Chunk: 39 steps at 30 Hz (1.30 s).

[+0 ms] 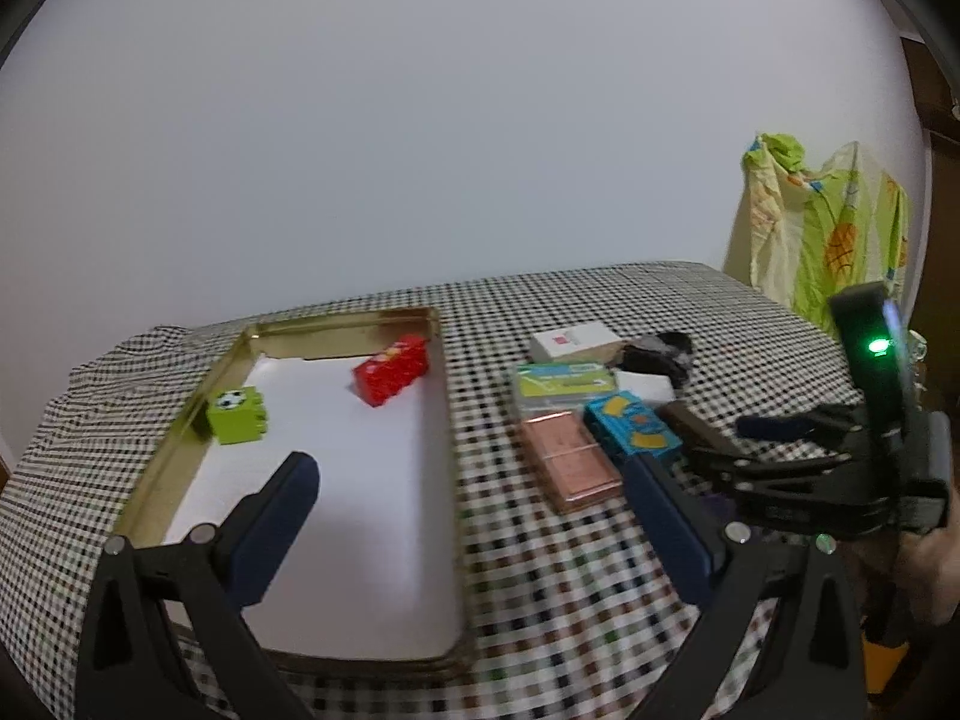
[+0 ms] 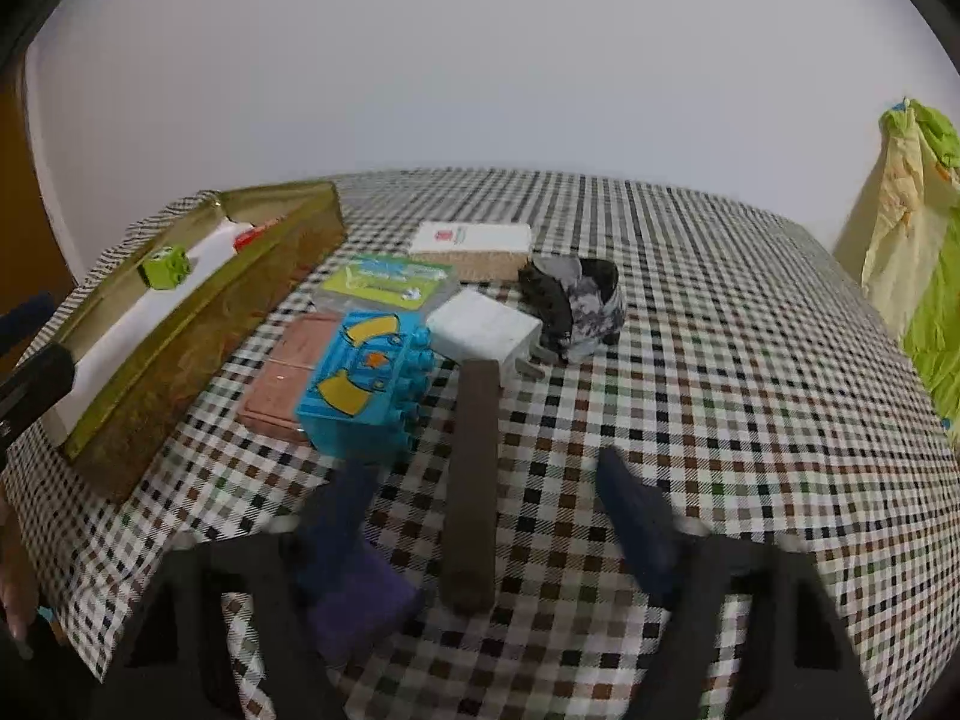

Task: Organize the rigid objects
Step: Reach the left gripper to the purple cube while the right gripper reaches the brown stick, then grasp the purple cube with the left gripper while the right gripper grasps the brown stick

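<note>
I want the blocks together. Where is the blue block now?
The blue block lies on the checked cloth, right of the gold tray, resting on the pink case, near the white charger.

gold tin [image 1: 336, 324] | red block [image 1: 393, 369] | green block [image 1: 235, 417] | blue block [image 2: 363, 384] | checked tablecloth [image 2: 720, 360]

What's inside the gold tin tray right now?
Inside the gold tin tray, on a white liner, sit a green soccer-ball block and a red block. The left gripper hides the near corner.
</note>
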Each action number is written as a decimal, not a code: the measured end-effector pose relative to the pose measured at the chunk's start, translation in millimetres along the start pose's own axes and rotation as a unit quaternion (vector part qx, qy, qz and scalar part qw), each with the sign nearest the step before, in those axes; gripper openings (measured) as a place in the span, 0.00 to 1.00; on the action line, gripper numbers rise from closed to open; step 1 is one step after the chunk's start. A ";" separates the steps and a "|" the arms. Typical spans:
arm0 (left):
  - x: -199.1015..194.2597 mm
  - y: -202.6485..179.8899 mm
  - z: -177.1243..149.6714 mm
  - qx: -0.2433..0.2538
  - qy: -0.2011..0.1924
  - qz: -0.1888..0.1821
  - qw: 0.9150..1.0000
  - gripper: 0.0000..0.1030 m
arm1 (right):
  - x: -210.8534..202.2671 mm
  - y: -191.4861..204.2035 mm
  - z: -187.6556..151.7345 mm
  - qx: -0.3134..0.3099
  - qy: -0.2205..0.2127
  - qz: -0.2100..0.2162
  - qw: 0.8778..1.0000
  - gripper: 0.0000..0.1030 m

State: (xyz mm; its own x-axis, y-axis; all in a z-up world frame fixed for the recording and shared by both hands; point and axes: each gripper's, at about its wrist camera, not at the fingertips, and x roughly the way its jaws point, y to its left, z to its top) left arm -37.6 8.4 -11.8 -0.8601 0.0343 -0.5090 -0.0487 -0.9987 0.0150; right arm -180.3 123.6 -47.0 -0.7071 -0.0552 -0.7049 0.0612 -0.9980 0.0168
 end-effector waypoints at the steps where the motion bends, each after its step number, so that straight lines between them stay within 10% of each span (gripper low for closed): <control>1: -0.1 -2.8 0.4 0.001 0.001 -0.003 1.000 1.00 | 4.1 -1.2 0.1 0.003 0.009 0.000 1.000 0.52; 10: 1.6 -41.1 -2.3 0.033 0.013 -0.034 0.999 1.00 | 5.8 -14.4 -8.3 0.014 0.011 0.024 1.000 0.18; 30: 68.0 -118.5 -24.7 0.093 0.179 -0.117 0.973 0.74 | -13.5 -58.5 -22.8 0.079 -0.027 0.020 0.996 0.18; 35: 73.3 -117.0 -24.7 0.090 0.182 -0.126 0.971 0.40 | -4.5 -53.6 -19.2 0.066 -0.001 0.018 0.998 0.18; 39: 70.7 -116.1 -26.2 0.092 0.173 -0.132 0.972 0.38 | 2.8 -53.2 -14.3 0.059 0.006 0.003 0.998 0.18</control>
State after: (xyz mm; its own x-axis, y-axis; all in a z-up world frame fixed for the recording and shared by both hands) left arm -79.5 125.8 -72.1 -0.5838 0.2423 -0.7749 -0.3627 -0.9317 -0.0181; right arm -175.5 177.0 -60.0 -0.6984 -0.0615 -0.7131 -0.0180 -0.9945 0.1034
